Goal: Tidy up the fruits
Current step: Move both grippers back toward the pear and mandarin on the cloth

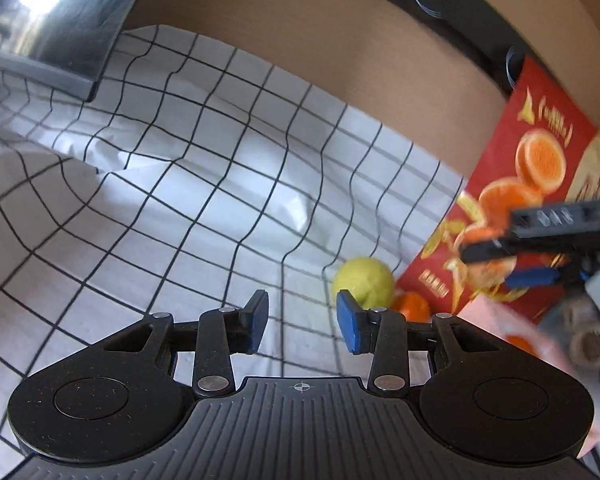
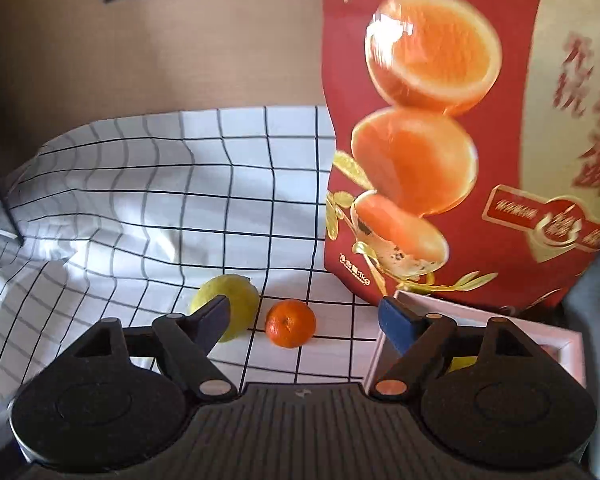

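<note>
**Two fruits on the cloth, a pink tray beside them**

A pink tray (image 2: 568, 344) sits at the right edge of the checked cloth (image 2: 140, 208), just in front of a tall red bag (image 2: 440, 140) printed with orange halves. The right gripper's body covers most of the tray; a yellow-green patch shows inside it behind the linkage, and what it is cannot be told. In the left wrist view the tray (image 1: 496, 320) is blurred, with an orange patch showing in it near the far gripper.

A lemon (image 2: 236, 304) and a mandarin (image 2: 290, 323) lie on the cloth, near each other but apart, both left of the tray and outside it. The right gripper (image 2: 308, 320) hovers over them with its jaws spread wide and nothing between them; its left finger hides part of the lemon.

The left gripper (image 1: 302, 326) also has its jaws spread and holds nothing. From its camera the lemon (image 1: 363, 286) sits just beyond the right pad, and the mandarin (image 1: 412, 306) peeks out behind it, partly hidden.

Only the left view shows the right gripper (image 1: 540, 248) from outside, smeared by motion, and a dark screen (image 1: 60, 20) at the cloth's far left corner. Brown ring-shaped shapes at its right edge are too blurred to identify.
</note>
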Demonstrator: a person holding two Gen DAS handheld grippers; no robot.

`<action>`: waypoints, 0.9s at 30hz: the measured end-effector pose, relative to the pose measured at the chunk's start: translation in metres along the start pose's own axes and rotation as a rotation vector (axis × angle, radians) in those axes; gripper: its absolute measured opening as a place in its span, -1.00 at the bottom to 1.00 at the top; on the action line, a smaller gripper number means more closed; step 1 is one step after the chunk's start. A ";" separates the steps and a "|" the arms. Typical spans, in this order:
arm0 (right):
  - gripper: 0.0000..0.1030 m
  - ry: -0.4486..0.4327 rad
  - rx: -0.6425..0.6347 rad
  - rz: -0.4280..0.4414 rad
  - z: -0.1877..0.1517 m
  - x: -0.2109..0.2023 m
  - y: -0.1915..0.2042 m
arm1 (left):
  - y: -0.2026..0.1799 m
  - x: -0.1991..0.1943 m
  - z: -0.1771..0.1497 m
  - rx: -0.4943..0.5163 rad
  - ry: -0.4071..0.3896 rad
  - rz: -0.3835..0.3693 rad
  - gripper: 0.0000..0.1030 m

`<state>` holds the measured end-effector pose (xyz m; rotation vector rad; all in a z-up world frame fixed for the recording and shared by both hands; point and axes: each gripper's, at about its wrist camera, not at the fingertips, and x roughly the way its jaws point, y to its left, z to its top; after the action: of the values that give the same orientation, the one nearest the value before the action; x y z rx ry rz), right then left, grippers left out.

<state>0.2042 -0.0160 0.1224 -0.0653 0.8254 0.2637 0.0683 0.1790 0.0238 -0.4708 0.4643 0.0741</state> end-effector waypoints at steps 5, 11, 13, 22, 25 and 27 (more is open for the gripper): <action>0.58 0.000 -0.003 0.026 -0.005 0.037 0.025 | -0.009 0.003 -0.006 0.107 0.000 0.072 -0.19; 0.43 -0.056 -0.042 -0.065 0.002 0.069 0.050 | -0.009 0.003 -0.005 0.122 0.002 0.079 -0.19; 0.40 -0.046 -0.003 -0.047 0.010 0.076 0.045 | -0.012 0.003 -0.006 0.146 -0.003 0.080 -0.19; 0.06 0.018 -0.003 -0.030 0.014 0.099 0.046 | -0.012 0.004 -0.006 0.156 0.010 0.065 -0.19; 0.06 0.005 -0.027 -0.001 0.011 0.094 0.053 | -0.009 0.006 -0.006 0.141 0.022 0.068 -0.19; 0.06 0.016 -0.049 0.056 0.008 0.088 0.057 | -0.007 0.007 -0.006 0.127 0.031 0.073 -0.19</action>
<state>0.2526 0.0583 0.0660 -0.0903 0.8371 0.3369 0.0738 0.1702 0.0188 -0.3306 0.5139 0.1075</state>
